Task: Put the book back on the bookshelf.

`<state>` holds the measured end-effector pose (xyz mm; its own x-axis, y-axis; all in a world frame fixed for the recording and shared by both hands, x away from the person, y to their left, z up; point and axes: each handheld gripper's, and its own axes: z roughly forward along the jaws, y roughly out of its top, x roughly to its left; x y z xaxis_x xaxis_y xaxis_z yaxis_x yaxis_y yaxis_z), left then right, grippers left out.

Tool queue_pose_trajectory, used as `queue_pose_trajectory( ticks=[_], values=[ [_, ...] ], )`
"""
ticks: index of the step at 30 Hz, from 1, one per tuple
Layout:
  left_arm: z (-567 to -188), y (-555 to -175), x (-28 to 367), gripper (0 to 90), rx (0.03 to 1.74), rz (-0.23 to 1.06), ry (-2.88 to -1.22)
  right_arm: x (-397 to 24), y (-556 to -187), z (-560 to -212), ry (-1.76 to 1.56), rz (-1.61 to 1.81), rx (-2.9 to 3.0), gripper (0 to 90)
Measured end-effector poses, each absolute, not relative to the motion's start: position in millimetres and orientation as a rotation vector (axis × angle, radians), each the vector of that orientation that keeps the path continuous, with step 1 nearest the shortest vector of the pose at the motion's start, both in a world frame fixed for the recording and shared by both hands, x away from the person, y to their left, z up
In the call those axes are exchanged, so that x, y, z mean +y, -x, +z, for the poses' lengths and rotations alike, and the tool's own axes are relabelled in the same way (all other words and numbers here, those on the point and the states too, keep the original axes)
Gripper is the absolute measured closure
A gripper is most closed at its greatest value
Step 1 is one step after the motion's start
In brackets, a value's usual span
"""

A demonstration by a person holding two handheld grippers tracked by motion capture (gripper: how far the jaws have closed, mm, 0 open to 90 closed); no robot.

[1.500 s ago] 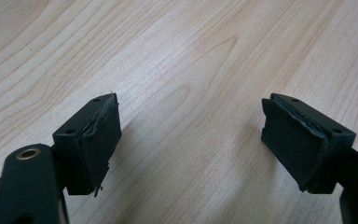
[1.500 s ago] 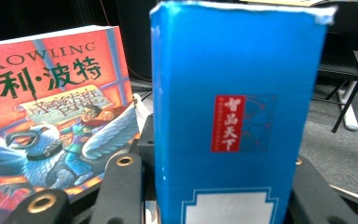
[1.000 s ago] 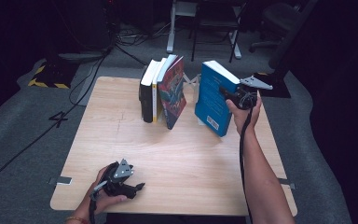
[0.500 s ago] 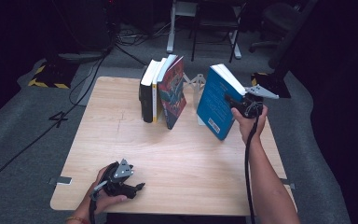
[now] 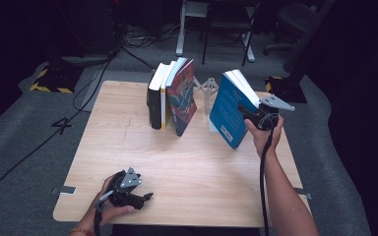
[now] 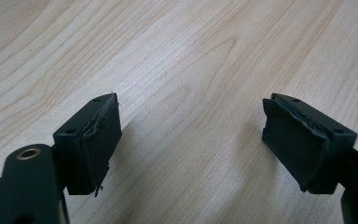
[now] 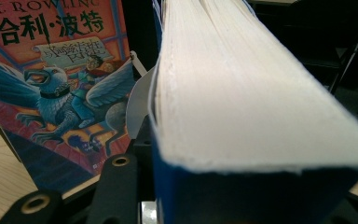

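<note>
A: Start with the big things. Where does everything sit?

B: The worktop (image 5: pixel 128 147) takes up the middle of the high view. At its upper middle a row of books (image 5: pixel 170 96) stands on edge, the red illustrated cover (image 7: pixel 51 84) outermost. To the right of them, with a gap and a white bookend (image 5: pixel 209 88) between, is the blue book (image 5: pixel 231 110).

A: And how does it lie from the hand-held grippers?

B: It is in the right hand-held gripper (image 5: pixel 256 115), at centre right of the frame. The jaws are clamped across its thickness at the page edge, and they have just been easing slightly wider with the book between them. Its long axis runs tilted, top leaning right, lower corner close to the wood. The row lies to its left, so I judge the coming move goes that way.

A: Its look?

B: A thick paperback with blue cover and a cream page block (image 7: pixel 242 84).

A: The other one?

B: The left hand-held gripper (image 6: pixel 191 144) rests at lower left, jaws wide apart, empty.
</note>
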<state>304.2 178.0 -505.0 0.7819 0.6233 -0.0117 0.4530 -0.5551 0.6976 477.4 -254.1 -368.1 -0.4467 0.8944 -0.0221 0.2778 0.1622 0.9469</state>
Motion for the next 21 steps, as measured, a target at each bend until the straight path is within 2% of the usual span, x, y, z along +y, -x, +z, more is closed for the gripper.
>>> queue_pose_trajectory(
  ticks=[12,15,21],
  values=[
    [-505.1,-303.7,177.8,19.4,0.795,0.304,-2.253,-267.3,-470.4,-387.1,-1.140,1.325,1.839,42.5],
    [-505.0,-303.8,177.8,19.4,0.791,0.305,-2.255,-271.6,-467.3,-397.7,-1.152,1.352,1.823,40.6],
    [-504.9,-303.6,177.8,19.4,0.791,0.303,-2.257,-270.8,-464.4,-414.3,-1.149,1.319,1.854,43.4]
  ],
)
